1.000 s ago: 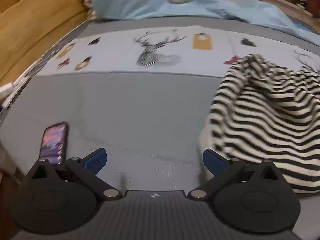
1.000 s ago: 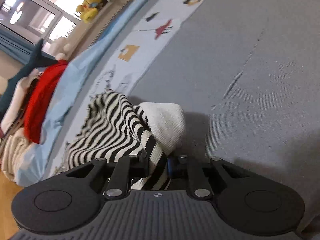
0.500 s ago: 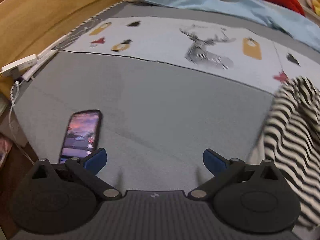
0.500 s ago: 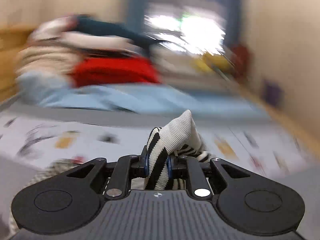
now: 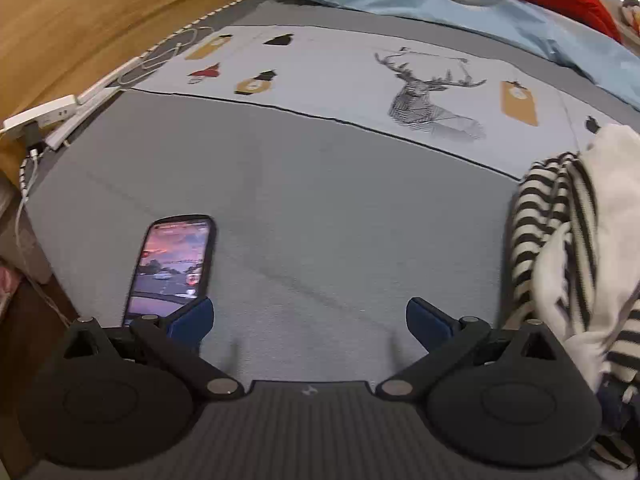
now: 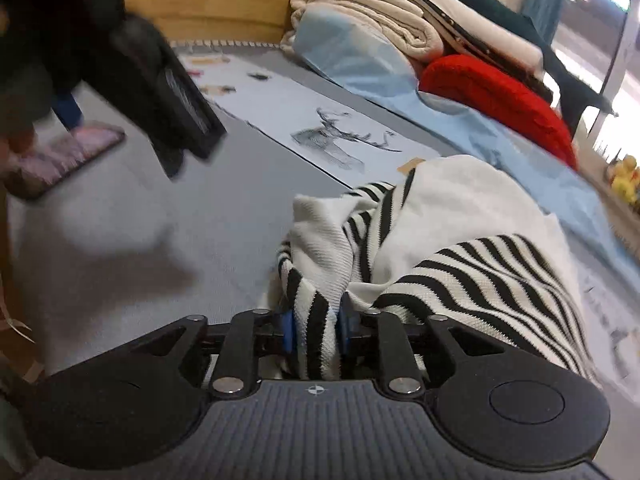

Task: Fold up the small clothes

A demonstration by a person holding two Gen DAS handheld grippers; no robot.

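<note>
while the left tongs gape empty, the right tongs are opening around the striped garment.

Both cams ride right behind their own grippers, looking forward and down at the grey bed cover. Left one sits close over the near edge, facing the deer print with a phone just ahead. Right one is low, facing across the bed toward the folded pile. Both catch the deer print and the striped sweater, which is at the left cam's right edge.
</note>
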